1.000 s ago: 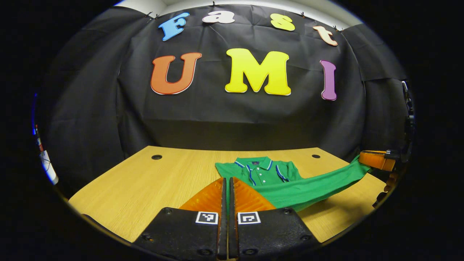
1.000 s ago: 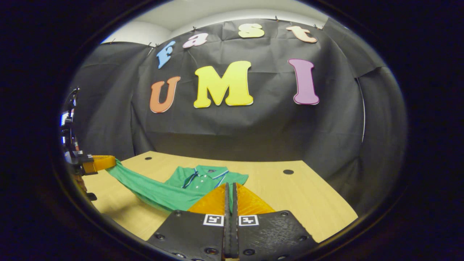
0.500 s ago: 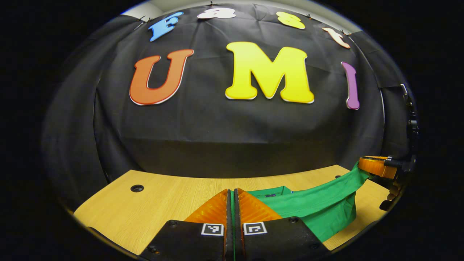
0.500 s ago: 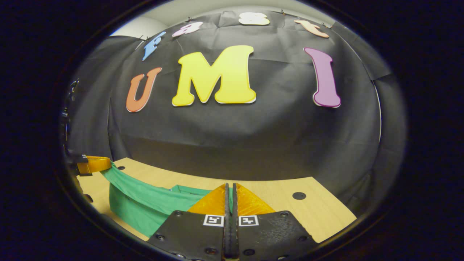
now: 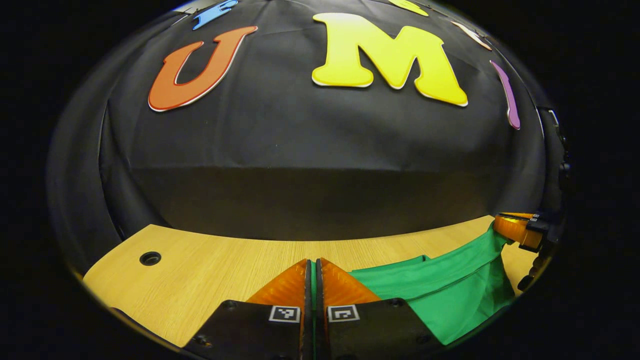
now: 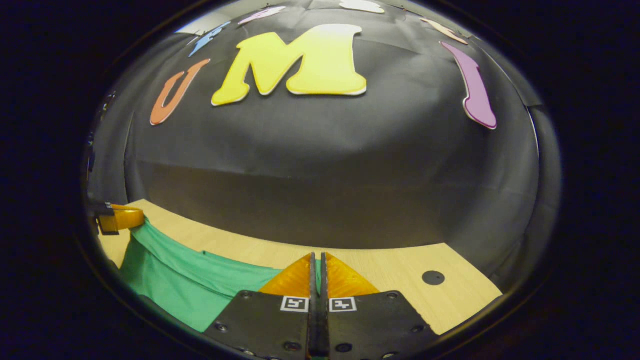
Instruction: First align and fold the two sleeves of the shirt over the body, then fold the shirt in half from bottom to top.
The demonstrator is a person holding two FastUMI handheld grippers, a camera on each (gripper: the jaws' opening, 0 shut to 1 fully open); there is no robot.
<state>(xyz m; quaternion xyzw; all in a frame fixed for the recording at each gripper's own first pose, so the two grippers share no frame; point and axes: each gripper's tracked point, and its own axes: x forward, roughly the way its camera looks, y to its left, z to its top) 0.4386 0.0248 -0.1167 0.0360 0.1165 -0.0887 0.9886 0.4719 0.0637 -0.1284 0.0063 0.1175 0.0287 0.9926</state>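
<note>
Change: a sec ago the collar & placket of the shirt [image 5: 450, 287] showed flat near the worktop's far edge; now they're covered by a lifted green fold. Both grippers have carried the hem fwd, toward the far edge

Meaning: looks like the bottom-to-top fold is under way, prob. past halfway. Sleeves not separately visible now, so can't confirm they lie aligned underneath

Left gripper [image 5: 313, 270]: jaws all but closed, a thin line of green cloth showing in the slit btwn them, so pinching a hem corner. Low over the worktop [image 5: 210, 270], about mid-width, near the front edge in its own view

Right gripper [image 6: 318, 265]: jaws likewise nearly together w/ a sliver of green btwn them, so gripping the other hem corner. In the left gripper view it shows farther off at the worktop's right edge, cloth trailing from its tip

Shirt vs tools: fabric hangs as a slack band strung from one gripper across to the other, sagging in the middle & draping down to the wood. Shirt [image 6: 180, 285] sits beside each gripper, not ahead of it

Worktop: bare wood past the cloth up to the far edge; a round cable hole [image 5: 150, 258] near the far left corner, another [image 6: 433, 277] near the far right corner

Next (guess): lower both corners evenly at the collar end, then let go; uneven drop could skew the fold
</note>
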